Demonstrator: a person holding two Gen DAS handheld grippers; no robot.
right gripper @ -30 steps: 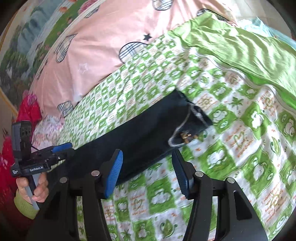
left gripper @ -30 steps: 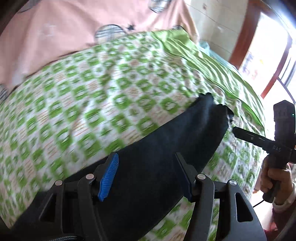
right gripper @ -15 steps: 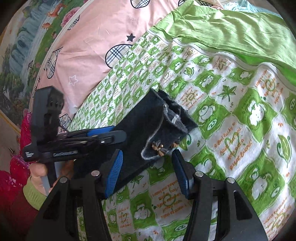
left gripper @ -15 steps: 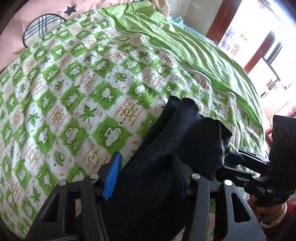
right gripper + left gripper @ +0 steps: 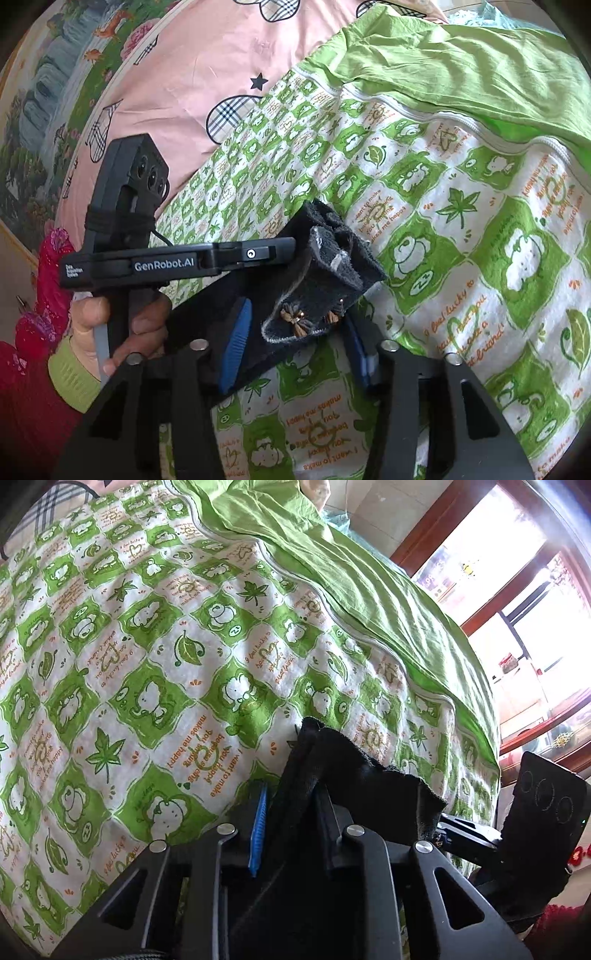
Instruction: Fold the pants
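Note:
The dark navy pants [image 5: 354, 794] lie bunched on the green-and-white patterned quilt [image 5: 147, 664]. My left gripper [image 5: 291, 812] is shut on the pants' near end, with cloth rising between its fingers. In the right wrist view the pants' end [image 5: 325, 269], with small brown bows, sits between the blue pads of my right gripper [image 5: 295, 328], whose jaws stand apart. The left gripper [image 5: 258, 254] shows there from the side, clamped on the cloth. The right gripper's black body [image 5: 535, 819] shows at the right of the left wrist view.
A plain green sheet [image 5: 351, 572] covers the far side of the bed. A pink heart-print cover [image 5: 184, 74] lies at the back left. A wooden window frame [image 5: 461, 535] stands beyond the bed. A hand in a red sleeve [image 5: 122, 321] holds the left gripper.
The left gripper has closed on the pants and carried that end toward the right gripper. The stretched leg now stands bunched between both grippers.

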